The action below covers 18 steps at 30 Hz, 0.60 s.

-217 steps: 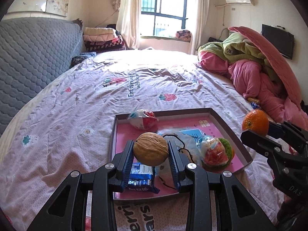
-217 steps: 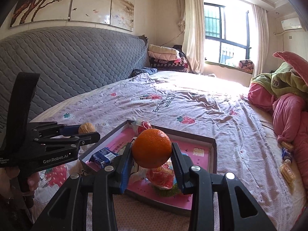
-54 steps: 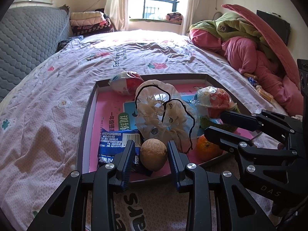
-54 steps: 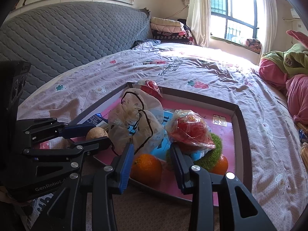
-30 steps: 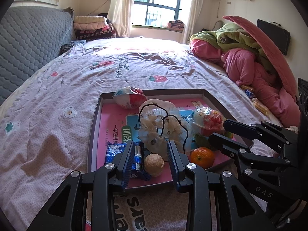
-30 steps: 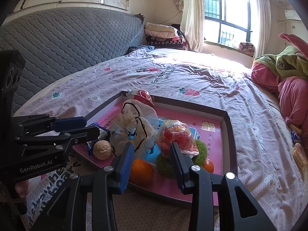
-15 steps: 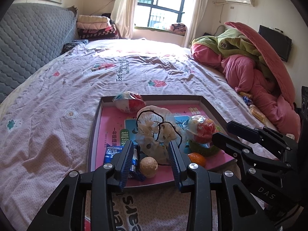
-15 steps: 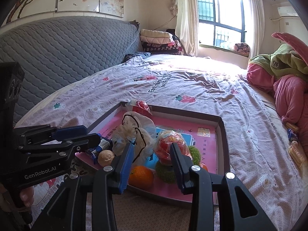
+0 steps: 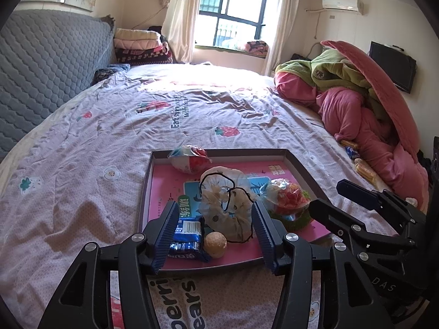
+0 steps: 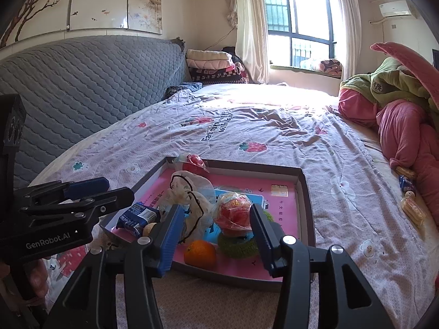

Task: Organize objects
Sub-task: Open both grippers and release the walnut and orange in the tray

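Observation:
A pink tray (image 9: 162, 181) (image 10: 285, 200) with a dark rim lies on the bed. In it lie a walnut (image 9: 215, 244) (image 10: 148, 229), an orange (image 10: 200, 253), a blue snack packet (image 9: 186, 233) (image 10: 137, 218), a clear bag with a black cord (image 9: 226, 208) (image 10: 192, 192), a wrapped red item on a green pad (image 9: 285, 198) (image 10: 236, 213) and a red-and-white wrapped item (image 9: 189, 157) (image 10: 193, 161). My left gripper (image 9: 214, 237) is open and empty, just short of the tray's near edge. My right gripper (image 10: 212, 233) is open and empty above the near edge.
A purple printed bedsheet (image 9: 96, 142) covers the bed. A grey quilted headboard (image 10: 82, 82) stands on the left. Pink and green bedding (image 9: 356, 96) is heaped on the right, with small snack packets (image 10: 408, 192) beside it. Folded blankets (image 9: 140, 46) lie by the window.
Both grippers have let go, the walnut and the orange now lying in the tray. Both have pulled back and risen from the tray over the last second, jaws wider.

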### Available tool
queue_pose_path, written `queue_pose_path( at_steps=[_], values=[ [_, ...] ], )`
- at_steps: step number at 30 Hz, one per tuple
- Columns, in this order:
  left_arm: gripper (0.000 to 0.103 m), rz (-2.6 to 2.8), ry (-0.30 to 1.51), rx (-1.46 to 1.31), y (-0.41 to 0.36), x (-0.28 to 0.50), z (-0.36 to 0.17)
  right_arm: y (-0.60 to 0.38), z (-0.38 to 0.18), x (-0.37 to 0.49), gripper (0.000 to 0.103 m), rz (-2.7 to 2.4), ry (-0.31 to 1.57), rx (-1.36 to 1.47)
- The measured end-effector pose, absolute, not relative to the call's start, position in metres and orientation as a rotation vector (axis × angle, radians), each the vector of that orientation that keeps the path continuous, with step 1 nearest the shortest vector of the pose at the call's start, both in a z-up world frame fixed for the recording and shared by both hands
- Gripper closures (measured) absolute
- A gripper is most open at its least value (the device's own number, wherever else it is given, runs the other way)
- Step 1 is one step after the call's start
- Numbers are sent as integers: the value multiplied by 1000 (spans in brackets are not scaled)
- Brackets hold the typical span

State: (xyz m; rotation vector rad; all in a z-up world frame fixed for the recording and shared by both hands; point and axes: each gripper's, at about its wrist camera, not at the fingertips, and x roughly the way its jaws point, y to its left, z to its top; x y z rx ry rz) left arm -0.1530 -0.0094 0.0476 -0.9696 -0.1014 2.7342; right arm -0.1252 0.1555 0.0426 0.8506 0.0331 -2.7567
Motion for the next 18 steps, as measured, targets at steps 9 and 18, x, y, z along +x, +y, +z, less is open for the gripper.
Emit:
queue_pose_path(
  at_steps=[9, 18],
  values=[
    [35, 2751, -88, -957, -10, -146, 57, 152, 56, -120, 35, -2789, 42, 828],
    [30, 2781, -62, -951, -10, -134, 64, 155, 68, -109, 30, -2801, 21, 800]
  ],
)
